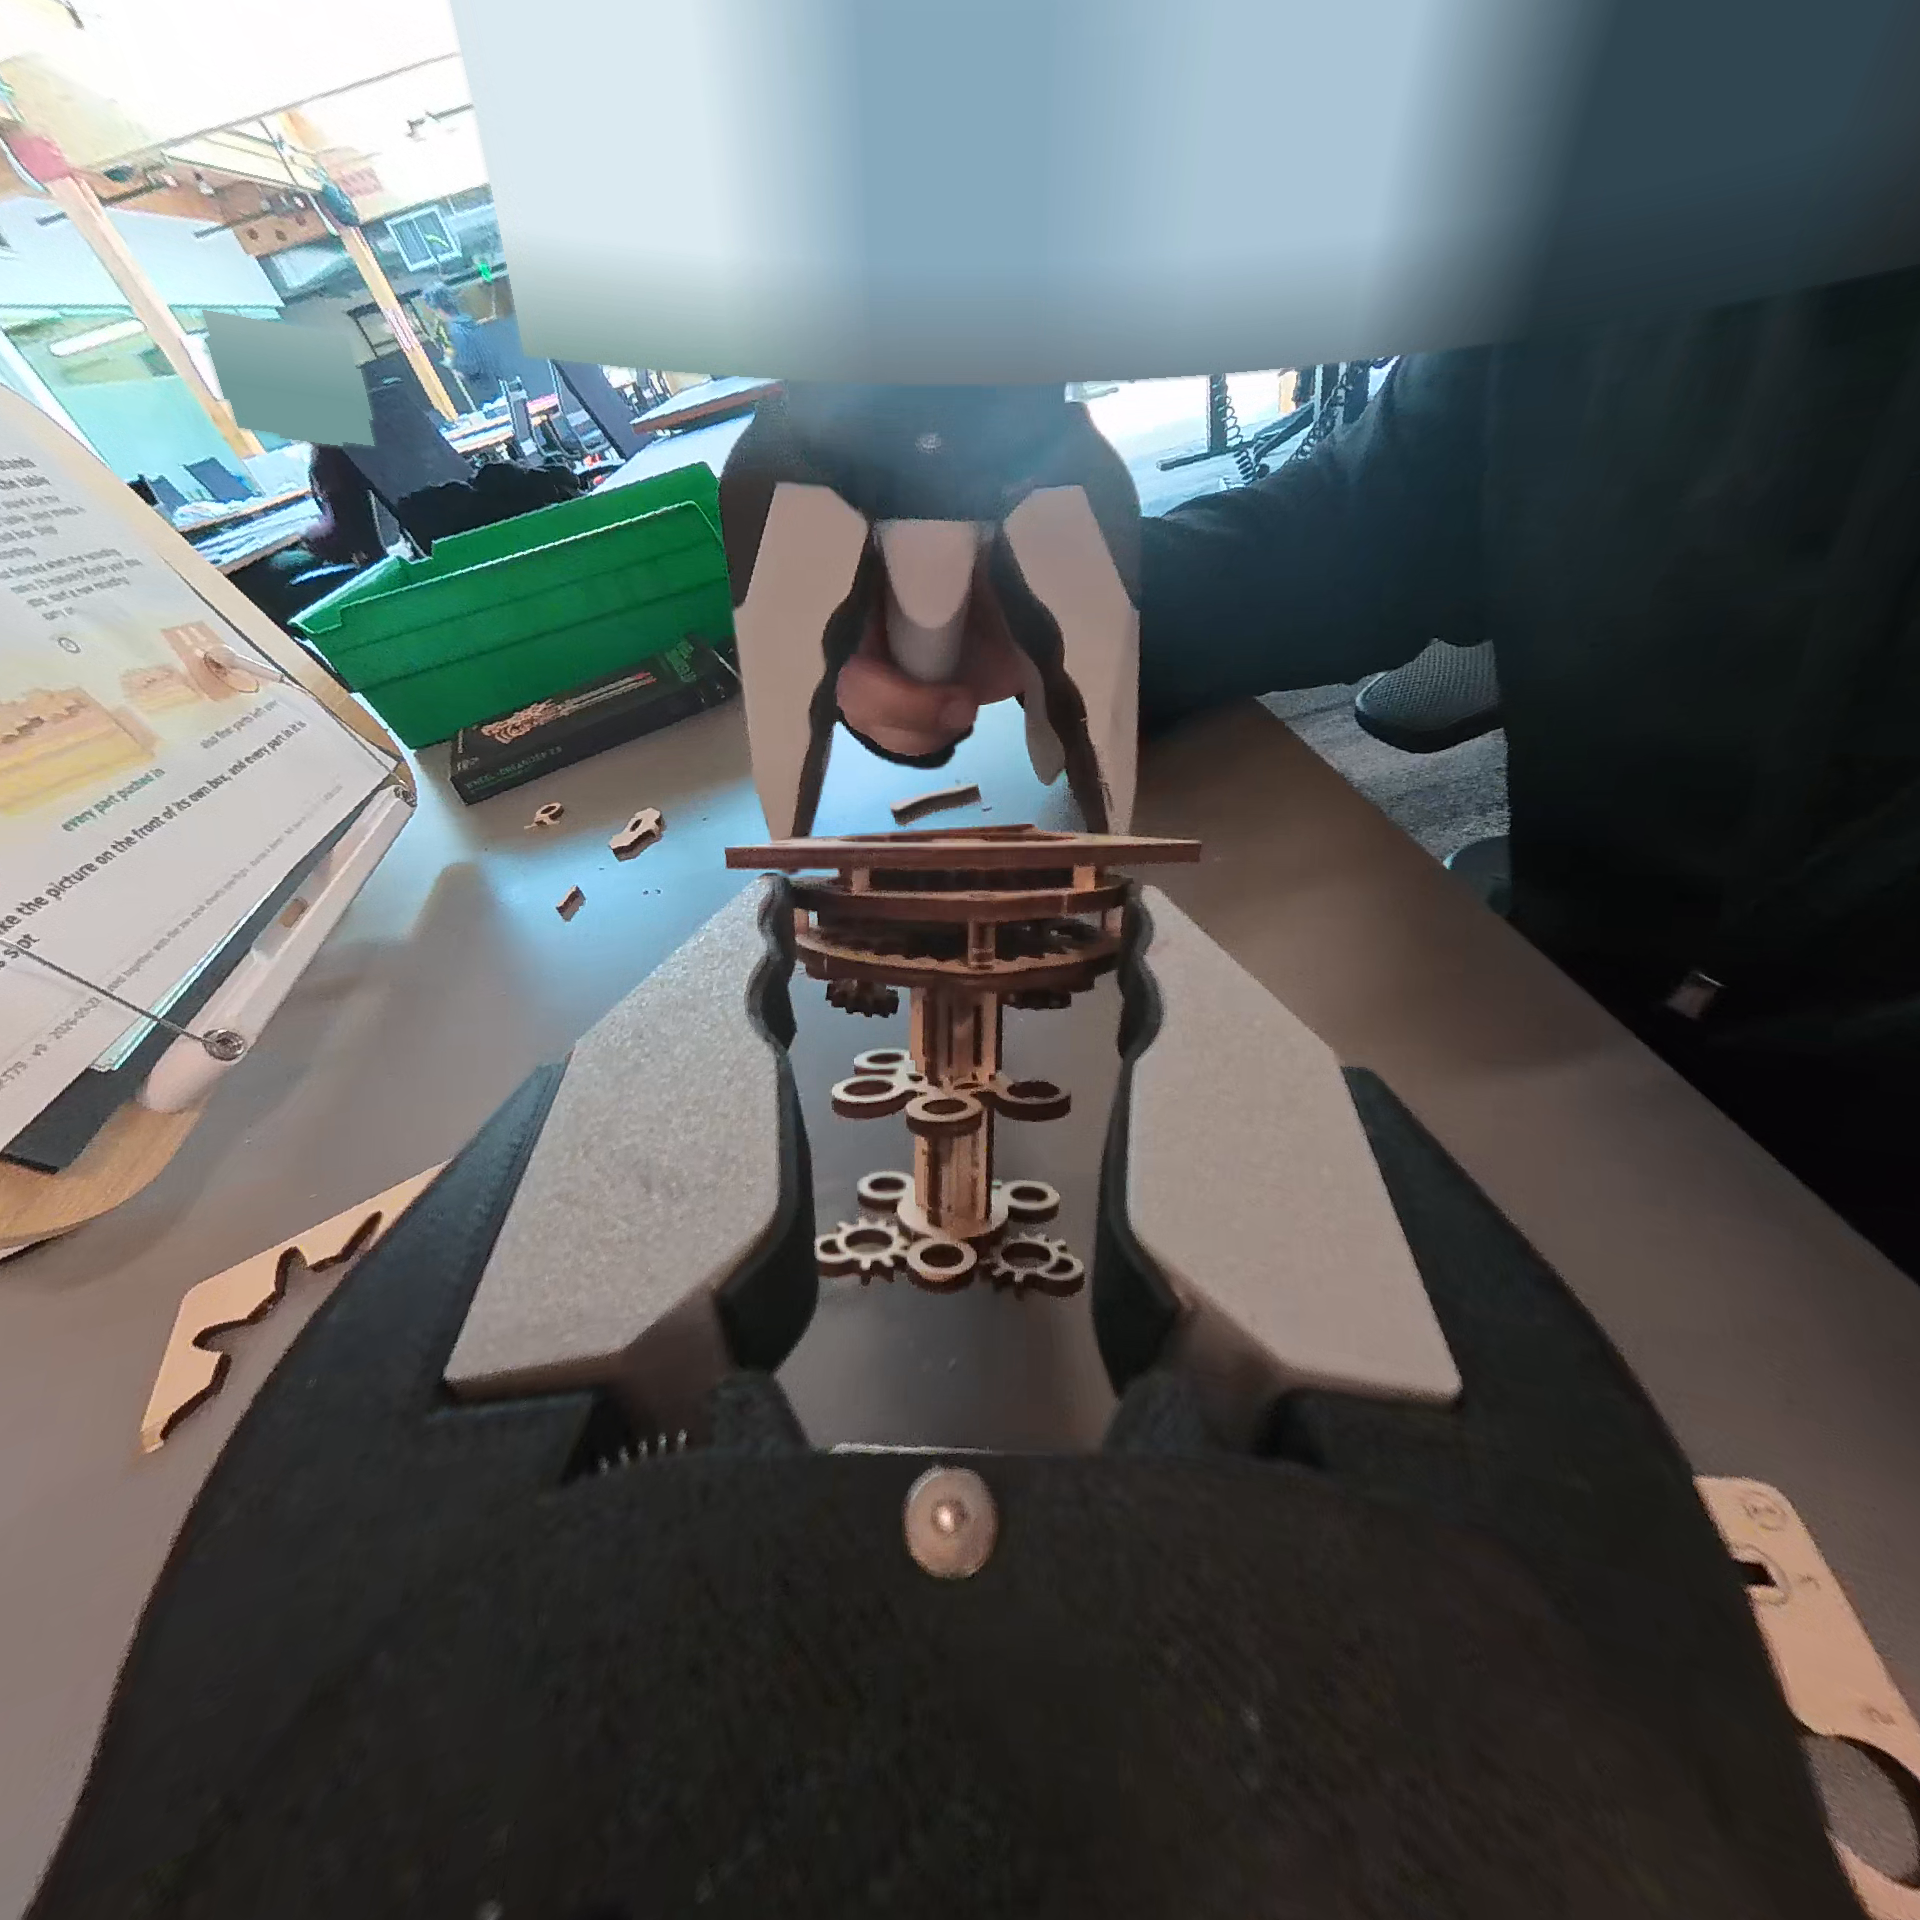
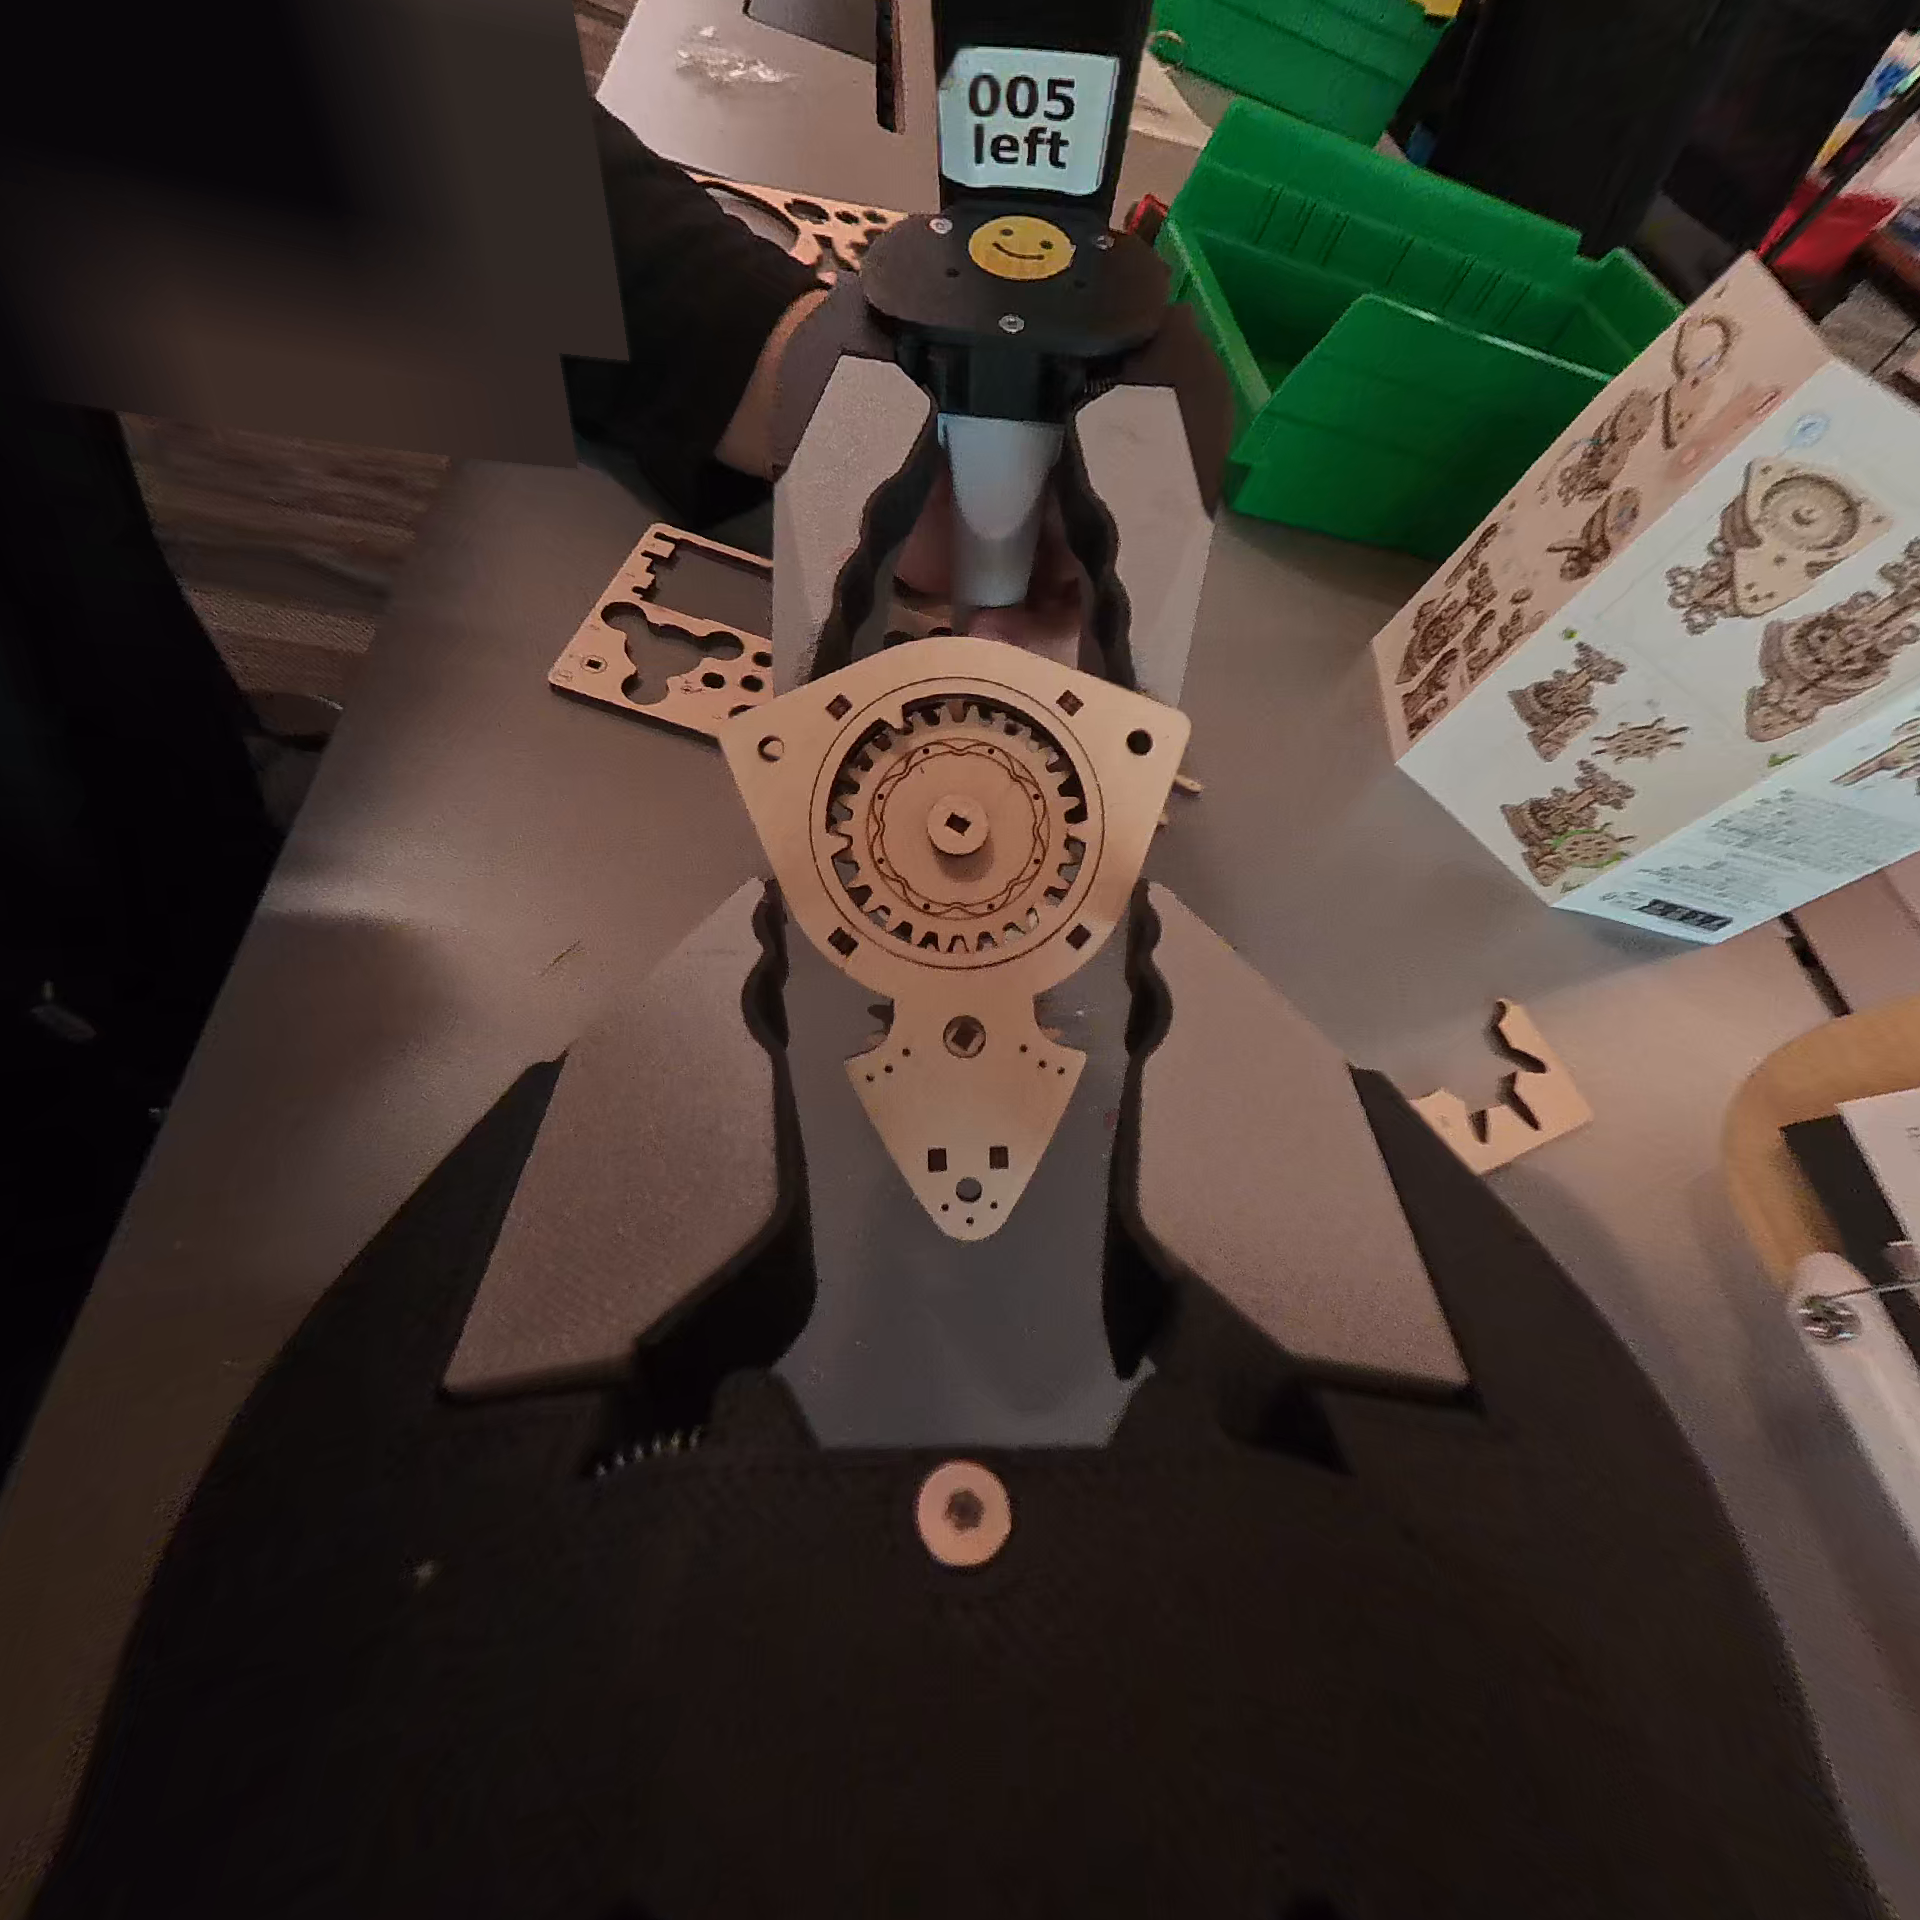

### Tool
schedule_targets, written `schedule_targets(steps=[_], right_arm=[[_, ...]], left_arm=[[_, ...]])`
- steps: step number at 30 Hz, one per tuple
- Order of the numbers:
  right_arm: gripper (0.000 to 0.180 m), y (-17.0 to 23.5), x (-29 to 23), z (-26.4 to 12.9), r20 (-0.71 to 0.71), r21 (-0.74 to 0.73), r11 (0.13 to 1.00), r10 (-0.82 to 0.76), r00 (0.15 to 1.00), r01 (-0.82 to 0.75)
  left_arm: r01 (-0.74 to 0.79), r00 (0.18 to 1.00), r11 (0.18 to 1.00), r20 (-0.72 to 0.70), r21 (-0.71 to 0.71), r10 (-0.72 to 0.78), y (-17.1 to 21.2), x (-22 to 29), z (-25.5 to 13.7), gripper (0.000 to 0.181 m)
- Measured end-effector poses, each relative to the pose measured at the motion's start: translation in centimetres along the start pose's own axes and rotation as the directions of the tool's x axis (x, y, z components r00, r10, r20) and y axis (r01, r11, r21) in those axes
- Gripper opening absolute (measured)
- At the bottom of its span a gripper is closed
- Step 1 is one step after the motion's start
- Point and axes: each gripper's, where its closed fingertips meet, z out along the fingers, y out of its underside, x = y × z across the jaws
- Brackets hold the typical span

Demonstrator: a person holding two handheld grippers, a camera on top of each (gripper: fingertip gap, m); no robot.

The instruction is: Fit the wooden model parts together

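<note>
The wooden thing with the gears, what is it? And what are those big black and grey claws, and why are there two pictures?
Those claws are grippers, tools a person squeezes, one in each hand. Each carries a camera looking along its fingers, so you get two pictures of one moment. The left gripper pinches the wooden model, a puzzle of gears and plates, seen edge on in its own view. The right gripper faces the model from the other side, fingers beside its flat plate; whether it squeezes is unclear. On the grey table lie punched-out wooden sheets, green bins and a picture box.
</note>
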Motion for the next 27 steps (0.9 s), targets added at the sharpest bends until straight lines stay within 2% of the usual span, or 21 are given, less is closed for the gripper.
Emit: schedule_targets(steps=[7, 9, 14, 18, 24, 27], right_arm=[[0.058, -0.8, -0.8, -0.7, -0.028, 0.015, 0.991, -0.133, 0.991, 0.133], [0.048, -0.4, -0.7, -0.3, -0.051, -0.022, 0.985, -0.17, 0.984, 0.169], [0.048, 0.0, -0.8, 0.3, -0.094, -0.075, 0.971, -0.235, 0.967, 0.229], [0.05, -0.7, -0.9, 0.0, -0.105, -0.046, 0.967, -0.253, 0.962, 0.25], [0.076, -1.8, 0.2, -1.1, -0.13, 0.043, 0.987, -0.146, 0.981, 0.152], [0.074, -1.9, -0.2, -0.4, -0.108, 0.045, 0.991, -0.122, 0.987, 0.127]], left_arm=[[-0.009, 1.0, 0.997, 0.015, 0.072, 0.008, -0.8, -0.3, -0.2, 0.06], [-0.009, 1.0, 0.998, -0.006, 0.068, 0.01, -0.7, 0.0, -0.1, 0.06], [-0.005, 0.999, 0.998, -0.035, 0.068, 0.007, -0.7, 0.3, -0.1, 0.059], [-0.027, 0.999, 0.993, -0.029, 0.118, 0.03, -1.3, 0.4, -0.4, 0.059], [0.024, 0.998, 0.956, -0.055, 0.293, -0.008, -3.4, 0.3, -1.5, 0.06], [0.071, 0.996, 0.919, -0.078, 0.388, -0.044, -4.5, 0.2, -1.9, 0.06]])
